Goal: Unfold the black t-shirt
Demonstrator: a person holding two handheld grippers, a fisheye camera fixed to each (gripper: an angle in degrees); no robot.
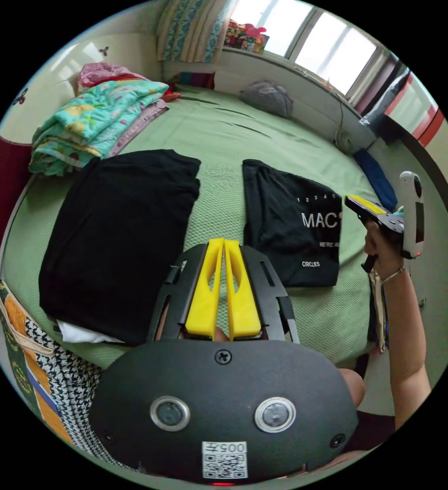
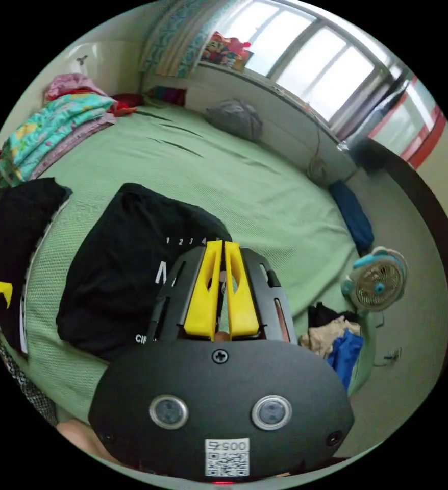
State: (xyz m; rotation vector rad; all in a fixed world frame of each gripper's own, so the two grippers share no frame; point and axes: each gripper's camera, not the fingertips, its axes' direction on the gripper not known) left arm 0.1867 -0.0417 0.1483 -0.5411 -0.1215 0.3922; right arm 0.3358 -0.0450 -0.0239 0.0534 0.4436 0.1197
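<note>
Your left claw (image 1: pixel 224 244) sits nearest in the left gripper view, its yellow jaws drawn together to a thin slit with nothing between them, hanging above the bed (image 1: pixel 219 132) in the strip of green cover between two dark garments. The right claw (image 2: pixel 222 246) is the same in its own view: jaws narrow, empty, poised over the near right part of the black t-shirt (image 1: pixel 293 224). From the left you can also see that claw held up in a hand (image 1: pixel 382 245) just beside the shirt's right edge.

The t-shirt lies folded into a neat rectangle on the bed, printed side up, white lettering facing you, well inside the mattress edge. That leaves open cover around it, so it looks placed with room to spread. To its left, apart from it, a larger black garment (image 1: pixel 119 235) rests flat on top of something white (image 1: pixel 83 333) that peeks out at the near edge; it seems set aside. A stack of folded bedding (image 1: pixel 94 120) is pushed to the far left corner, a grey bundle (image 1: pixel 267 98) sits under the window, and a small fan (image 2: pixel 377 279) stands on the floor to the right.

Neither claw touches cloth, so the unfolding has not begun. You will probably need to open the jaws before taking a folded edge.
</note>
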